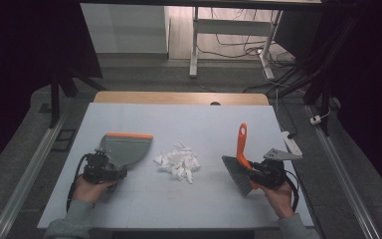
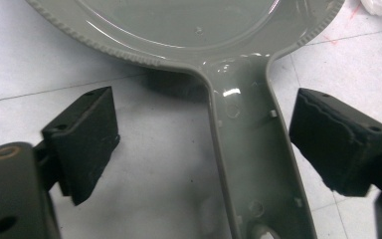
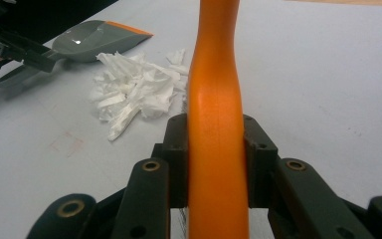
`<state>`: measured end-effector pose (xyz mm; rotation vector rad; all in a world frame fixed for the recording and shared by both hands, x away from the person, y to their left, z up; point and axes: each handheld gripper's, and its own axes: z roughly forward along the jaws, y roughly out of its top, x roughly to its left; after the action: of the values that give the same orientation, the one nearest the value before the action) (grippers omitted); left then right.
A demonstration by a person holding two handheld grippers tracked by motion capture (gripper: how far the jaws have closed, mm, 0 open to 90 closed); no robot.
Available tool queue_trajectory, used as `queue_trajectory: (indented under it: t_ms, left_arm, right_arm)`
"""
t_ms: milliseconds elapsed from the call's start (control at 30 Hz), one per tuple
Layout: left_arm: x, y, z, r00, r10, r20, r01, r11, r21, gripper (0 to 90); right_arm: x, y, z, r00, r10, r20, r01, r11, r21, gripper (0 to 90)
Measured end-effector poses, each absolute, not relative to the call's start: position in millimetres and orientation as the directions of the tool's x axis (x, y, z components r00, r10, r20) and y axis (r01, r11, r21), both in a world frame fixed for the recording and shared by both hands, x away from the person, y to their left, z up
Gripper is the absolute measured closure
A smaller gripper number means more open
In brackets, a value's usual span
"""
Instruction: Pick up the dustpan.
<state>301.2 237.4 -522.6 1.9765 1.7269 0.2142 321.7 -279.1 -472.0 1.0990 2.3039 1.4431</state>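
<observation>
A grey dustpan (image 1: 126, 148) with an orange lip lies on the left of the table, mouth towards a pile of white paper scraps (image 1: 178, 163). My left gripper (image 1: 101, 168) is open astride the dustpan handle (image 2: 251, 149); the left pad (image 2: 87, 134) stands well clear of it and the right pad (image 2: 335, 139) is close beside it. On the right, my right gripper (image 1: 257, 172) is shut on a brush's orange handle (image 3: 214, 99). The brush (image 1: 240, 144) is tilted, its grey bristles (image 1: 236, 175) low and near me. The right gripper view also has the scraps (image 3: 134, 89) and the dustpan (image 3: 92, 40).
The work surface is a pale board (image 1: 179, 119) on a wooden table (image 1: 179, 98). A white power strip (image 1: 290, 142) lies at the board's right edge. Beyond the table are desk legs and cables on the floor. Bare board lies in front of the scraps.
</observation>
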Motion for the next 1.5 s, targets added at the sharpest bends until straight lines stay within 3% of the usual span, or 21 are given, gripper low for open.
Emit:
queue_trajectory:
  t_ms: [567, 900, 1500]
  left_arm:
    - [302.8, 237.5, -526.0, 0.191, 0.948, -0.254, 0.872, -0.045, 0.488, 38.4]
    - [300.5, 237.3, -523.0, 0.201, 0.948, -0.248, 0.857, -0.047, 0.514, 57.7]
    - [298.5, 242.7, -522.1, 0.213, 0.950, -0.230, 0.840, -0.058, 0.539, 61.5]
  right_arm:
    - [320.7, -277.7, -472.4, -0.696, 0.693, 0.187, 0.476, 0.250, 0.843, 70.0]
    - [320.4, -276.6, -472.6, -0.697, 0.692, 0.185, 0.478, 0.256, 0.840, 70.0]
    - [320.0, -275.3, -472.6, -0.701, 0.689, 0.184, 0.475, 0.259, 0.841, 69.9]
